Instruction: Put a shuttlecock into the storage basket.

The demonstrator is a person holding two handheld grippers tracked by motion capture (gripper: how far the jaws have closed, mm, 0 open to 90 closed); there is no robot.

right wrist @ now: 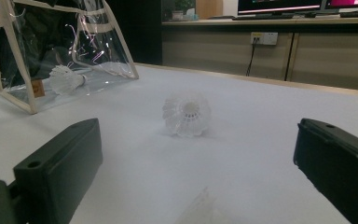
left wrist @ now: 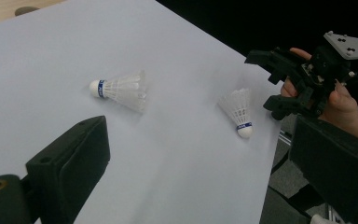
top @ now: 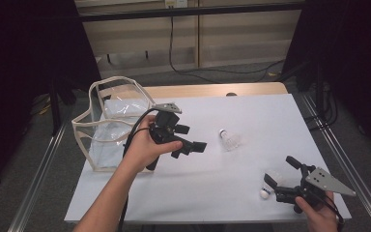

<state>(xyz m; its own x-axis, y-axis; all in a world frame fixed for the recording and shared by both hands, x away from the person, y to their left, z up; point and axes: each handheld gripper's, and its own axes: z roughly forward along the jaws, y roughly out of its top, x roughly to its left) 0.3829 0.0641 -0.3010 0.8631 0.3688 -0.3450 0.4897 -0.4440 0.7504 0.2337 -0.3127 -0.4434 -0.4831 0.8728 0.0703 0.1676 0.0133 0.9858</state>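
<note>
Standing at the table's left edge, clear plastic bag with cream trim (top: 107, 126), one white feather shuttlecock (right wrist: 66, 79) inside. Left gripper (top: 193, 146) just right of it, jaws wide, empty. Mid-sheet shuttlecock (top: 229, 139) has open room all round. Second shuttlecock (top: 270, 184) near front edge, between right gripper's (top: 285, 179) wide jaws, untouched.

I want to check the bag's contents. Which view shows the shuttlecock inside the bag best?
The right gripper view: the shuttlecock lies visible through the transparent bag. In the high view, reflections on the bag obscure it.
</note>
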